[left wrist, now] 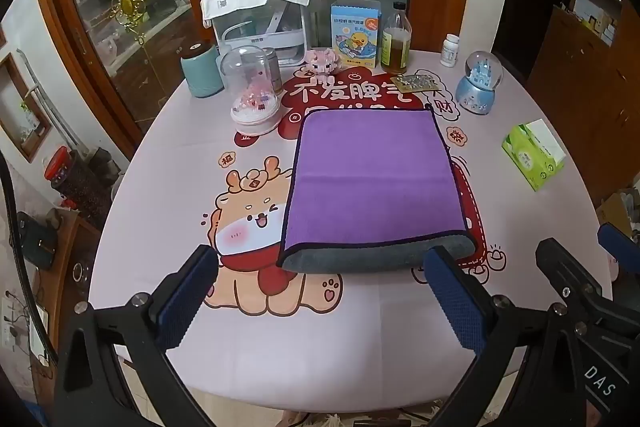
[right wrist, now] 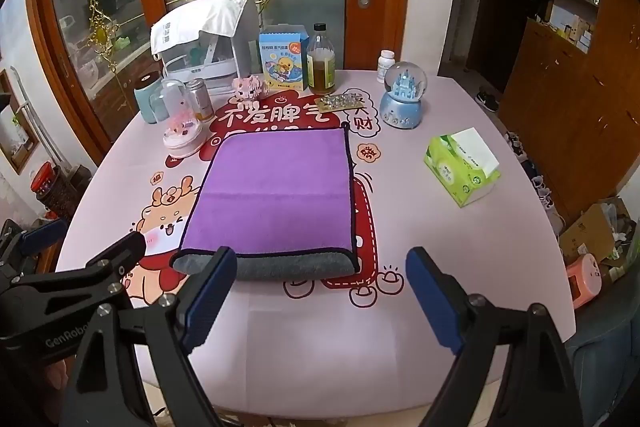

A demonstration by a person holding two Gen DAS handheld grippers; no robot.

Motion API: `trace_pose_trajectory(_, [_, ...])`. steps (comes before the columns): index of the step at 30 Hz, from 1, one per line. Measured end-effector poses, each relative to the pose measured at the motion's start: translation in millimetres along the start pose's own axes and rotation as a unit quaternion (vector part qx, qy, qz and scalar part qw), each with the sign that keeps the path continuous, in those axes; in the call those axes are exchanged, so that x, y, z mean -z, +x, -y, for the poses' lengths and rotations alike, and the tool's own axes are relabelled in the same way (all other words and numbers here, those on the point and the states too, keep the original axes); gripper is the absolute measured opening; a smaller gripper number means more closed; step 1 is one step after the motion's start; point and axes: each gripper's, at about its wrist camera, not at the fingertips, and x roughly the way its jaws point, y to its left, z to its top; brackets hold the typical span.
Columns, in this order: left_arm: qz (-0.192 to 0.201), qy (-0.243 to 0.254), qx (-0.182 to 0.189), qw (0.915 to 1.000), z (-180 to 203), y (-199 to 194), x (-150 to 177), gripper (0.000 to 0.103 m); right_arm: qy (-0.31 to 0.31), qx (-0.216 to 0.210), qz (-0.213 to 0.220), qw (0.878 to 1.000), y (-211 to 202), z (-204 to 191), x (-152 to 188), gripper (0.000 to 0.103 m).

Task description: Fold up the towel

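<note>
A purple towel (left wrist: pixel 372 179) with a grey underside and dark trim lies folded flat on the printed tablecloth, its grey fold at the near edge. It also shows in the right wrist view (right wrist: pixel 276 191). My left gripper (left wrist: pixel 320 271) is open and empty, hovering just in front of the towel's near edge. My right gripper (right wrist: pixel 320 275) is open and empty, also just short of the near edge, to the right of the left one. The right gripper's fingers (left wrist: pixel 560 267) show at the right of the left wrist view.
A round table (left wrist: pixel 320 367) carries a tissue box (right wrist: pixel 464 167) at right, a snow globe (right wrist: pixel 402 95), an oil bottle (right wrist: pixel 321 61), a duck box (right wrist: pixel 282 57), a pill bottle (right wrist: pixel 385 65), a glass dome (left wrist: pixel 256 95) and a teal canister (left wrist: pixel 202 69) behind the towel.
</note>
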Motion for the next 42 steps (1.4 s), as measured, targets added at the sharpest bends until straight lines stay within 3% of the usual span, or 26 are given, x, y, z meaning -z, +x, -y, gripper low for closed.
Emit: trace_pose_trajectory(42, [0.003,-0.003,0.005,1.0000,-2.0,-4.1,-3.0,0.102,-0.002,0.000,0.009,1.000,-5.9,-4.3,-0.4,0.087])
